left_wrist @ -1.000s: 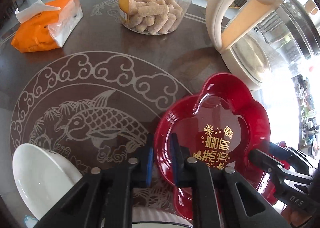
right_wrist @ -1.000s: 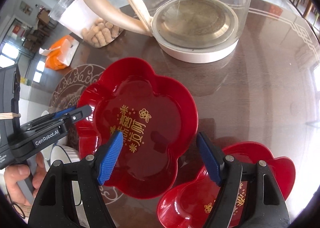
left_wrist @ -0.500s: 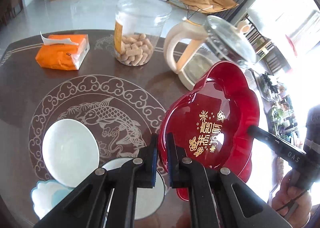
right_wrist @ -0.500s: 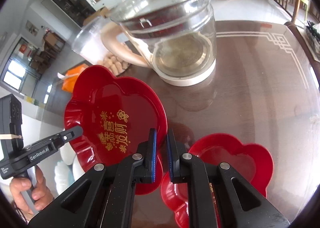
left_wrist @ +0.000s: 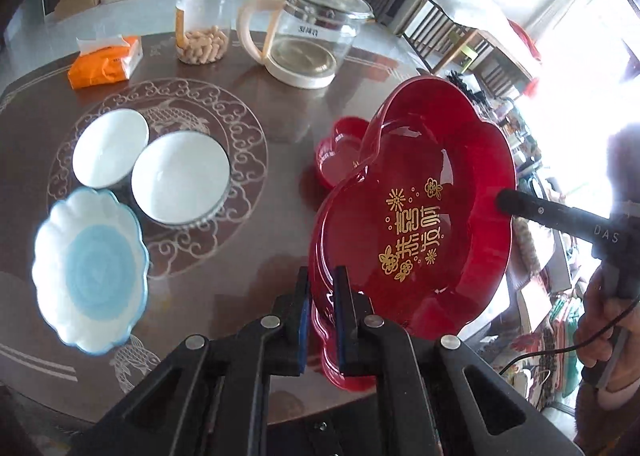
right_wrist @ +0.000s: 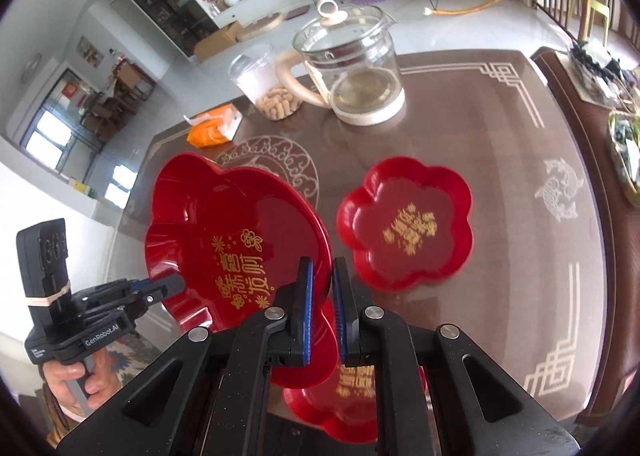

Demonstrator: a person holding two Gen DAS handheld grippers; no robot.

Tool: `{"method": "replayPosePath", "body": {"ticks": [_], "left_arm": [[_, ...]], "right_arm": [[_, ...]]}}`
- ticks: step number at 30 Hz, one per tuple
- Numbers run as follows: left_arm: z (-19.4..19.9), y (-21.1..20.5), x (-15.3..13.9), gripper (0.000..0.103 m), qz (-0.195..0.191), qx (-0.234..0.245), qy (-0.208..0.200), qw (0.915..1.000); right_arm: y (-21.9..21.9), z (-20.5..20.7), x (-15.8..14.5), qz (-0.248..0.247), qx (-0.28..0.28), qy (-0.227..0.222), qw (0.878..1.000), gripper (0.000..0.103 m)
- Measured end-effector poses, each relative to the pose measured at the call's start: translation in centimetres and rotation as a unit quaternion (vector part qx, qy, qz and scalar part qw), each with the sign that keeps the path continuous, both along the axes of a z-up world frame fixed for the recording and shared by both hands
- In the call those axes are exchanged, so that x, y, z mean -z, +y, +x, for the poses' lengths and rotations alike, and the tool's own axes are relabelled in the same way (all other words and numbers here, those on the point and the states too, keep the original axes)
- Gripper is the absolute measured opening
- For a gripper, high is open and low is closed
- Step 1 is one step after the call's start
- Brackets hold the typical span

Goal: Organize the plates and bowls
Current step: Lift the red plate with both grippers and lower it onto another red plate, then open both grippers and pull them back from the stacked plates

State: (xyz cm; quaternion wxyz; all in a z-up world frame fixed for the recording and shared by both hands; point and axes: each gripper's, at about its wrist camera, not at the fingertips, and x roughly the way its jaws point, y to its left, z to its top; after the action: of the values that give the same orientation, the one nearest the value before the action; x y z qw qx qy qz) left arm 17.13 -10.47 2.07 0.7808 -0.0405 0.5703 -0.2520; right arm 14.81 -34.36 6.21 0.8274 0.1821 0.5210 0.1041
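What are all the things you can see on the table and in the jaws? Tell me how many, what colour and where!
big flower plate: one, red with gold writing, held up over the table by both grippers
small flower plates: at least two, red with gold writing, on the table to the right; one partly hidden under the jaws
plain bowls: two, white, on the table's fish pattern
scalloped bowl: one, white with blue centre, near left edge
kettle: one, clear glass with cream handle, far side
jar: one, clear, tan snacks inside, beside kettle
tissue pack: one, orange, far left
table: one, brown
left gripper: black, shut on plate's rim
right gripper: black, shut on opposite rim
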Motion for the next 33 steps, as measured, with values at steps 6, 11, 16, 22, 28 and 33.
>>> {"method": "replayPosePath", "body": {"ticks": [6, 11, 16, 22, 28, 33], "left_arm": [[-3.9, -2.9, 5.6, 0.008, 0.026, 0.023, 0.036, 0.9988], [-4.7, -4.7, 9.1, 0.008, 0.064, 0.033, 0.046, 0.9963], [-4.3, -5.5, 10.0, 0.008, 0.098, 0.039, 0.032, 0.9939], [-4.1, -6.5, 10.3, 0.009, 0.143, 0.05, 0.003, 0.9885], [-3.8, -6.7, 10.2, 0.009, 0.16, 0.057, -0.007, 0.9855], [-3.8, -6.5, 9.6, 0.01, 0.16, 0.049, -0.029, 0.9855]], "right_arm": [[-2.2, -5.0, 4.7, -0.002, 0.026, 0.049, 0.998, 0.013], [-3.9, -6.9, 10.1, 0.022, 0.057, 0.101, 0.993, 0.013], [-4.3, -8.0, 12.7, 0.037, 0.07, 0.121, 0.989, 0.013], [-3.9, -8.4, 13.1, 0.027, 0.066, 0.119, 0.99, 0.012], [-3.3, -8.9, 13.4, 0.017, 0.059, 0.117, 0.991, 0.014], [-2.4, -9.6, 13.0, -0.028, 0.046, 0.101, 0.993, 0.02]]}}
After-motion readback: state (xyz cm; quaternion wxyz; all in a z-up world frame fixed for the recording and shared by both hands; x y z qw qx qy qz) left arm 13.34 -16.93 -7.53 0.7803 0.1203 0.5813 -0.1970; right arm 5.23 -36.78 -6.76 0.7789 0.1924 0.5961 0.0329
